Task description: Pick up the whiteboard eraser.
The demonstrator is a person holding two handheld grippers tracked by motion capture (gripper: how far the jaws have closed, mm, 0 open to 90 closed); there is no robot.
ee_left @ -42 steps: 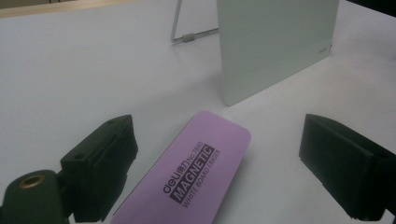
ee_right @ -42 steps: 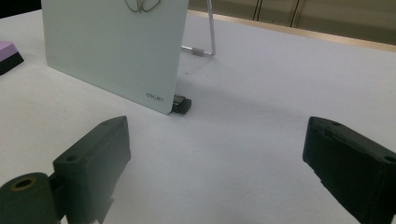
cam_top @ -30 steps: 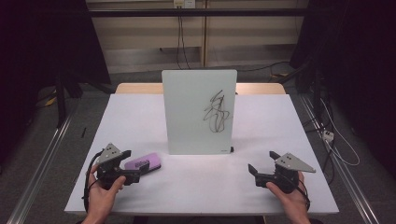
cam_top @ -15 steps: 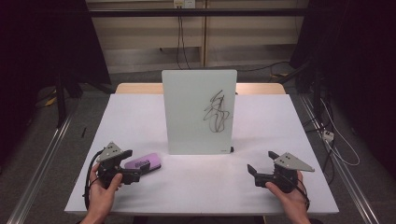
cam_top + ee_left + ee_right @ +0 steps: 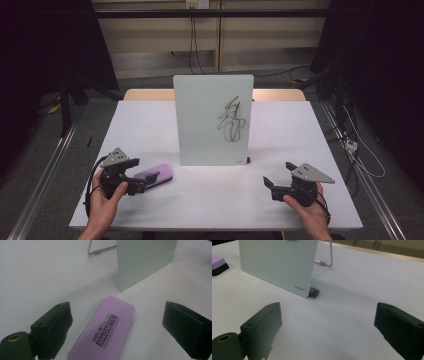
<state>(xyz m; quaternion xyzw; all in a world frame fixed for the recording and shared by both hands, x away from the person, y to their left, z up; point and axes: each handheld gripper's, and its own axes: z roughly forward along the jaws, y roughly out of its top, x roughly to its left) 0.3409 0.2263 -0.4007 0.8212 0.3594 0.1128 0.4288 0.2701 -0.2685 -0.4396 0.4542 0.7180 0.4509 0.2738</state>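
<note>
A small white board (image 5: 212, 120) stands upright on the white table (image 5: 150, 120), with a black scribble (image 5: 233, 120) on its right half. A purple magnetic board eraser (image 5: 155, 175) (image 5: 105, 332) lies flat left of the board's foot. My left gripper (image 5: 145, 184) (image 5: 116, 330) is open, its jaws standing either side of the eraser's near end without touching it. My right gripper (image 5: 268, 186) (image 5: 328, 327) is open over bare table at the front right, pointing toward the board's lower corner (image 5: 299, 287).
The board leans on a wire stand (image 5: 329, 257) with a small black foot (image 5: 314, 292) at its corner. A wooden strip (image 5: 277, 94) edges the table's far side. Cables (image 5: 350, 145) lie on the floor at the right.
Almost nothing differs. My left gripper has edged slightly closer to the eraser; the right gripper holds its place.
</note>
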